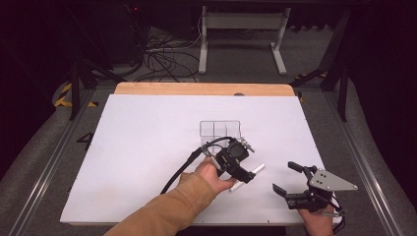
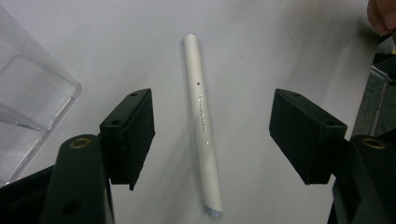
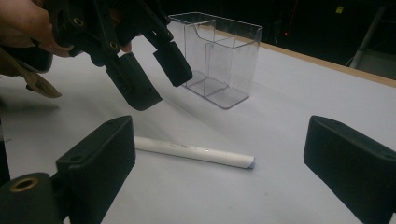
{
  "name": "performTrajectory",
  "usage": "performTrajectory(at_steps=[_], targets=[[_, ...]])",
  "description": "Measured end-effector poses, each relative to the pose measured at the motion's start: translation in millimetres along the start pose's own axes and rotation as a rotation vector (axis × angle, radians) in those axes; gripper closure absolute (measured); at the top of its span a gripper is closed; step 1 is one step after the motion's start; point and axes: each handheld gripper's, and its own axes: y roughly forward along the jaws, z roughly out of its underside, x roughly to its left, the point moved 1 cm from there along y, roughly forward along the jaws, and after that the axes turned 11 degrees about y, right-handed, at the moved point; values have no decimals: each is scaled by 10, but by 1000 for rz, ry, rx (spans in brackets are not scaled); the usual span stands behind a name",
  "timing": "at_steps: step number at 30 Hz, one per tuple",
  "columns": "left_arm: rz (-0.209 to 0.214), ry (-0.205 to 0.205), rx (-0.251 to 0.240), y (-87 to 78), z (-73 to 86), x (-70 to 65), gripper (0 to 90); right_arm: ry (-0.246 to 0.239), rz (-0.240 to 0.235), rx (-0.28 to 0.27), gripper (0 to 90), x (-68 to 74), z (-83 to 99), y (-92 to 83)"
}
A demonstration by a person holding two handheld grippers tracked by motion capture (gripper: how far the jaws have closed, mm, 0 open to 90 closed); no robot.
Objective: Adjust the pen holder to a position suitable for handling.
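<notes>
A white pen (image 2: 202,126) lay flat on the white counter (image 1: 147,147). It carried a short line of raised lettering along its barrel, too small to read, and a tiny dark dot near one end. In the high view it lay just at 5 o'clock of the clear two-compartment box (image 1: 220,129), partly under the left claw (image 1: 243,173).

The left claw (image 2: 210,140) hung released above the pen, its jaws spread wide to either side and touching nothing. The clear box (image 2: 28,93) stood near, at that claw's 10 o'clock.

The right claw (image 1: 287,178) was likewise released, jaws apart, close to the counter's near edge at 4 o'clock from the pen, holding nothing.

Open white surface stretched wide toward 9 o'clock and toward 12 o'clock behind the box, up to the wooden far edge (image 1: 204,89).
</notes>
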Motion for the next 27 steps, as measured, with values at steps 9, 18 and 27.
performTrajectory(at_steps=[9,18,27], targets=[[42,-50,34,143,-46,67,338,-1,1,-1,95,-4,-1,-11],[30,-29,67,270,-82,84,381,-1,0,-1,98,-4,3,-6],[39,-26,76,335,-101,63,423,-2,3,0,100,-5,2,-14]])
